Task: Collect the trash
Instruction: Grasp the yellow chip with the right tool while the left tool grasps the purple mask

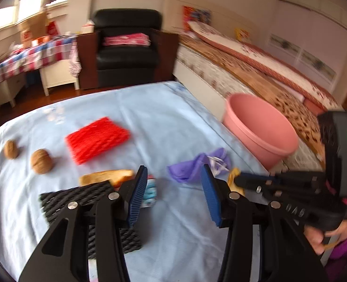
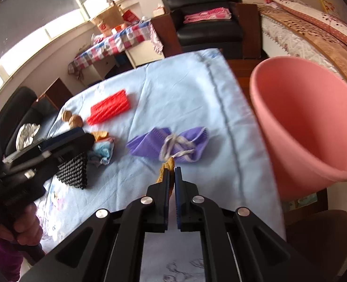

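Right gripper has its jaws pinched nearly together on a small yellow-orange scrap, possibly peel (too blurred to be sure). Scrap sits just on the near side of the purple face mask, touching or almost touching its white ear loops. Whether the scrap has left the blue cloth I cannot tell.

Left gripper stands wide open with nothing between the pads. It hangs above the cloth on the side of the mask away from the basin, over a crumpled blue-and-white wrapper.

Step in hand, as I judge it: carry the scrap to the pink basin, which stands off the cloth's edge, to the right of the mask in the right wrist view. To do it well: lift straight up first so the ear loops do not snag and drag the mask along, keep the pinch firm, clear the basin rim before letting go.

Other things, placed from the mask:
- bread slice and black mesh pad, beyond the wrapper on the side away from the basin
- red foam netting, farther up the cloth
- two walnuts, past the netting, near the far-left edge

Nothing lies between scrap and basin. The loops are the only likely catch.
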Tool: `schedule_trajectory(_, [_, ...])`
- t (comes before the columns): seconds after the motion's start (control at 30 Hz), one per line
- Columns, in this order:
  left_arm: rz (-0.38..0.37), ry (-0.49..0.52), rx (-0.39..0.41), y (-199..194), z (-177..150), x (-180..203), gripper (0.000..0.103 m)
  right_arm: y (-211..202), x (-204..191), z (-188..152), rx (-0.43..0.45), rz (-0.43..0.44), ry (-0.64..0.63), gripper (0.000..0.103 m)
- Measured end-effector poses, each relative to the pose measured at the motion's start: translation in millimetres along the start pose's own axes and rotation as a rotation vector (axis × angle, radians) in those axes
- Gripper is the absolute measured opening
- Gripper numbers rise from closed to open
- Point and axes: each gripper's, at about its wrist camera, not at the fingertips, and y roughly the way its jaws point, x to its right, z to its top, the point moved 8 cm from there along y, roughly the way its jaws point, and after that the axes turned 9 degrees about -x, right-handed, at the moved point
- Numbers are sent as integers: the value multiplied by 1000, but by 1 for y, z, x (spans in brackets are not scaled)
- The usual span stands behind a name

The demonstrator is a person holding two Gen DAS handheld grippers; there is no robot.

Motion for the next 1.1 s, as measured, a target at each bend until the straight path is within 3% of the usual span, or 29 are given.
schedule_trajectory(0.1, [-26, 68, -57, 17, 1, 15, 47, -15, 13, 5, 36, -24, 17, 4])
schedule_trajectory(0.5, [27, 231, -195, 73, 3, 30, 47, -35, 57, 7, 79, -44, 109, 4])
schedule_trajectory(0.87, [46, 216, -155, 75, -3, 36, 46, -32, 59, 6, 72, -29, 130, 4])
schedule_trajectory(0.93, [49, 213, -144, 73, -4, 40, 34, -32, 59, 6, 71, -27, 134, 4])
schedule_trajectory(1.07, [70, 197, -127, 73, -4, 41, 24, -31, 59, 5, 65, -19, 147, 4])
schedule_trajectory(1.1, [64, 184, -123, 72, -4, 42, 14, -31, 59, 6, 66, -20, 144, 4])
